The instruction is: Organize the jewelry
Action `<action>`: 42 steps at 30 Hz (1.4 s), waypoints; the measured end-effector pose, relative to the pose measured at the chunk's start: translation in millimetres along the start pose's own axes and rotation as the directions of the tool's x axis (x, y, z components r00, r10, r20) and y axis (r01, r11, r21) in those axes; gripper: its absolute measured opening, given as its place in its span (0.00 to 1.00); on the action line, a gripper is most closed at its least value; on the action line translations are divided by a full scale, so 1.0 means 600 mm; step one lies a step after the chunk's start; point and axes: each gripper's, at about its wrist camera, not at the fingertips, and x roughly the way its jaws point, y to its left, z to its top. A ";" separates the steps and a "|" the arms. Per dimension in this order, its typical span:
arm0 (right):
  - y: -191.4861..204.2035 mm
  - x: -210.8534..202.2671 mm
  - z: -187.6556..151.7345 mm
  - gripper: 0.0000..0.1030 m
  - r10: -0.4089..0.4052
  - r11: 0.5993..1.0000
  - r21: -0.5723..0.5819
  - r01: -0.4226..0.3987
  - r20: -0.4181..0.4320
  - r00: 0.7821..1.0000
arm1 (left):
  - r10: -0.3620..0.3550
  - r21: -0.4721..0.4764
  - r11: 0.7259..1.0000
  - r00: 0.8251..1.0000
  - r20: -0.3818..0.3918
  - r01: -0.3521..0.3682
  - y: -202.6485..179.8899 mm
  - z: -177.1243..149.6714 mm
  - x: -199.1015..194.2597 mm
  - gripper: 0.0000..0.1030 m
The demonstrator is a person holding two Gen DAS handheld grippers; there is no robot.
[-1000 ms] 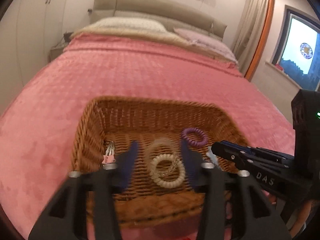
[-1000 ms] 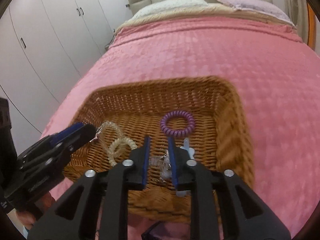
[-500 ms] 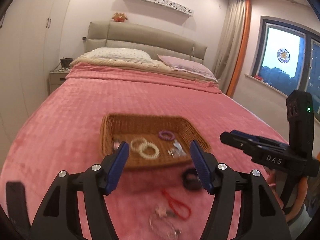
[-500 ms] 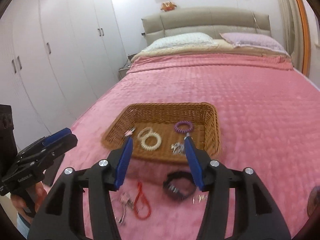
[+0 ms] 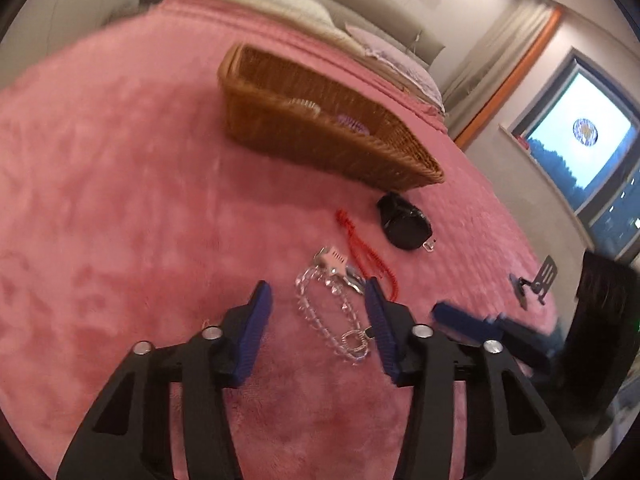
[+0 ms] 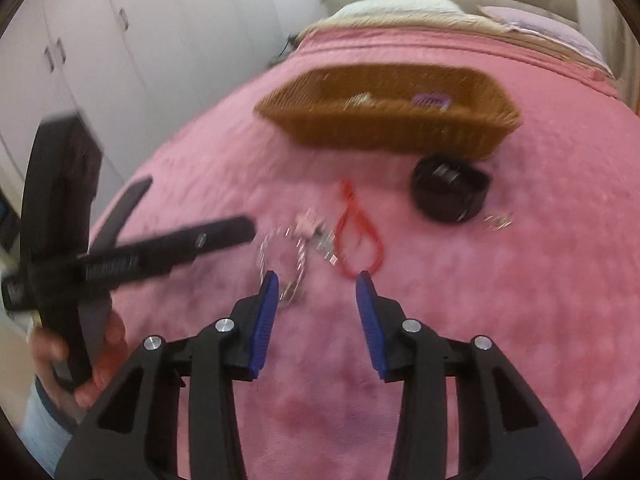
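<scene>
A wicker basket (image 5: pixel 320 136) (image 6: pixel 384 128) sits on the pink bedspread with a purple coil tie (image 5: pixel 352 124) (image 6: pixel 430 100) and other pieces inside. In front of it lie a clear bead bracelet (image 5: pixel 332 316) (image 6: pixel 280 256), a pink star clip (image 5: pixel 334 258) (image 6: pixel 306 226), a red cord bracelet (image 5: pixel 366 252) (image 6: pixel 360 236) and a black band (image 5: pixel 404 222) (image 6: pixel 450 190). My left gripper (image 5: pixel 318 292) is open, its jaws straddling the clear bracelet. My right gripper (image 6: pixel 316 284) is open and empty, just short of the red cord.
A small silver piece (image 6: pixel 498 220) lies right of the black band. White wardrobes (image 6: pixel 120 40) stand to the left, a window (image 5: pixel 580 140) to the right. A phone stand (image 5: pixel 536 280) sits on the bed's right part. Pillows are at the head.
Both grippers have pulled back from the basket, with the right opening, and then dropped low over the loose jewelry in front of it. The left gripper now straddles the clear bracelet.
</scene>
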 end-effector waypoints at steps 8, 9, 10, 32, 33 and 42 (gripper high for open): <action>0.021 0.030 0.002 0.26 0.019 0.999 -0.031 -0.020 -0.031 0.999 | -0.020 -0.032 0.999 1.000 -0.007 0.020 0.014 -0.009 0.012 0.36; 0.019 0.034 0.004 0.25 0.023 0.999 -0.024 -0.024 -0.039 0.999 | -0.019 -0.028 0.999 1.000 -0.007 0.019 0.013 -0.009 0.014 0.36; 0.015 0.041 0.006 0.22 0.024 1.000 -0.013 -0.024 -0.049 0.999 | -0.019 -0.025 0.999 1.000 -0.008 0.019 0.012 -0.009 0.015 0.36; -0.076 -0.020 -0.041 0.11 -0.136 0.979 0.149 0.135 -0.006 0.991 | 0.301 0.245 0.923 0.954 0.021 -0.296 -0.072 -0.040 0.036 0.07; -0.074 -0.019 -0.044 0.11 -0.139 0.979 0.148 0.138 -0.008 0.990 | 0.302 0.248 0.922 0.953 0.023 -0.298 -0.070 -0.040 0.031 0.06; -0.044 -0.032 -0.075 0.13 -0.055 0.993 0.100 0.057 -0.019 0.998 | 0.243 0.202 0.950 0.970 0.001 -0.238 -0.019 -0.045 -0.026 0.07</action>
